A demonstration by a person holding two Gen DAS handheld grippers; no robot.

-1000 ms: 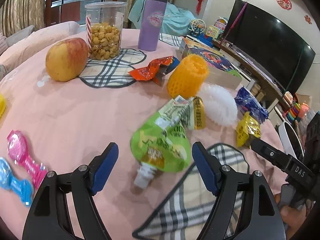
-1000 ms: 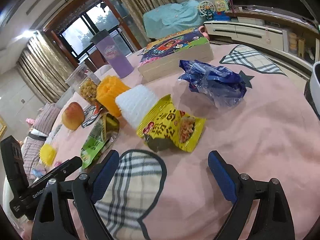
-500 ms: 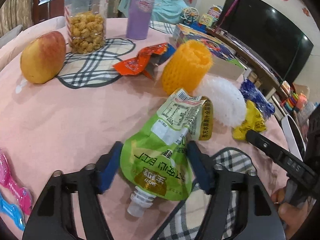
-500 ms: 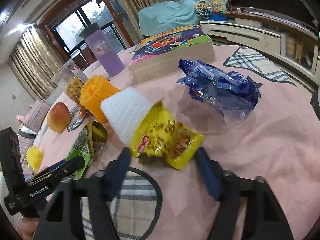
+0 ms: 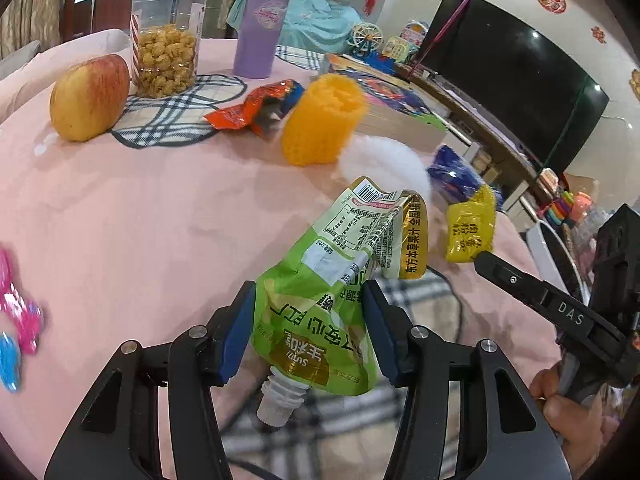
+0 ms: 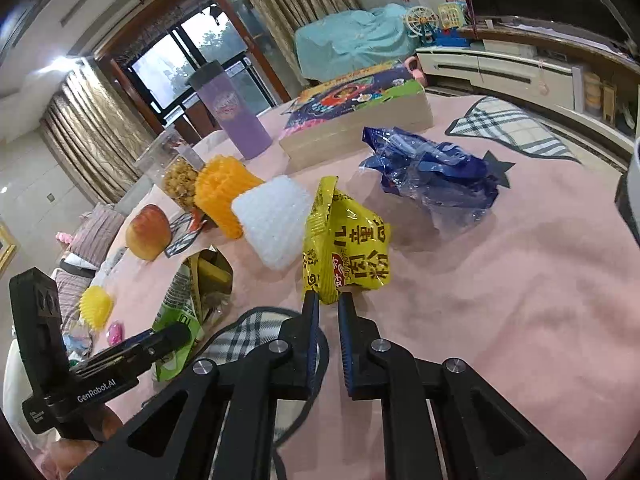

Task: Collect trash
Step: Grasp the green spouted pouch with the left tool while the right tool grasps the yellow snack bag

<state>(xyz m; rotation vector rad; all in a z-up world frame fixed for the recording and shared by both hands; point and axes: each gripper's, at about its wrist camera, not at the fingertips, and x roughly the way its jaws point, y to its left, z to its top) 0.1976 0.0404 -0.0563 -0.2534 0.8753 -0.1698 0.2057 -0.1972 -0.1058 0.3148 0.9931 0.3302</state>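
Two pieces of trash are being taken up at once, and nothing visibly sits in a bin yet (no bin can be identified with certainty in either view), so by my judgement the collecting is at an early stage.

Nearest, the left gripper (image 5: 308, 328) has its jaws closing around the green juice pouch (image 5: 320, 292), spout toward the camera; the blue pads sit against the pouch's two edges, which looks like a grip. The right gripper (image 6: 329, 312) has its jaws clenched on the bottom edge of the yellow snack packet (image 6: 344, 240), which stands up from the pink-covered desk (image 6: 520, 300).

Left on the desk, going outward: one white foam fruit net (image 6: 272, 224), one orange foam fruit net (image 6: 224, 192), one crumpled blue plastic wrapper (image 6: 432, 184) and, further back, one orange-red snack wrapper (image 5: 248, 110). That makes four loose pieces still to gather, plus the two in hand.

Not trash, as far as I can judge: one apple (image 5: 90, 98), one clear jar of snacks (image 5: 168, 40), one purple tumbler (image 5: 260, 28), one boxed puzzle (image 6: 360, 116).
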